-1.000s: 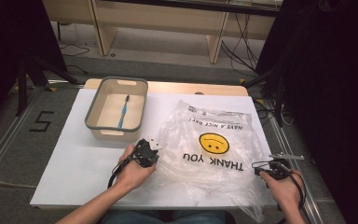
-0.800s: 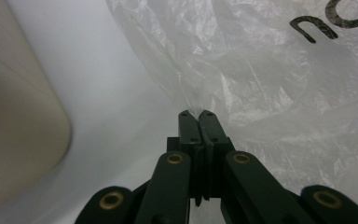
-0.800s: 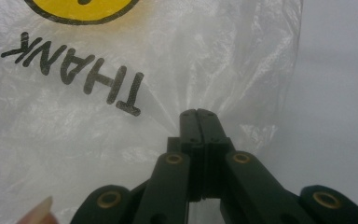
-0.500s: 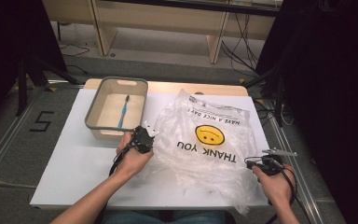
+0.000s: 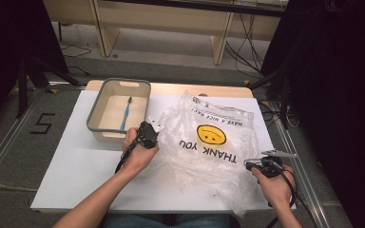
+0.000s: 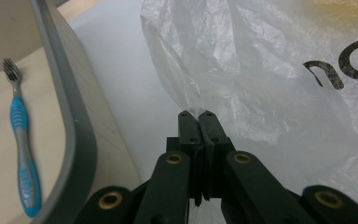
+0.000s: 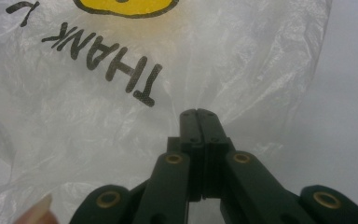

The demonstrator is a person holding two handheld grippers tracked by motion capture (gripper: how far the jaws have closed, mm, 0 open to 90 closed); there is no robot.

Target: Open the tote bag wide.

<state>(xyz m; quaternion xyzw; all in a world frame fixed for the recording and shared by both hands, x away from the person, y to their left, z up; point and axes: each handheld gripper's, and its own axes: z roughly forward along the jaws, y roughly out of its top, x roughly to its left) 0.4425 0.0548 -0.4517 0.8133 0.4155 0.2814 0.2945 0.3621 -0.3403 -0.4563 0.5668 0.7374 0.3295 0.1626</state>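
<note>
Plastic bag [image 5: 209, 142] lies crumpled across the table's [image 5: 76, 166] right half. The left gripper [image 6: 196, 114] pinches its left edge beside the grey tray [image 5: 95, 114]; the right gripper [image 7: 199, 112], clenched empty, rests near the bag's front right corner.

Both tongs are black. Seen close, the left tongs [image 6: 197, 114] and right tongs [image 7: 199, 112] each carry two narrow flat jaws on broad linked arms, pinned with brass-coloured rivets behind the tips. A black cable trails from each. The forearms are bare, without sleeves.
</note>
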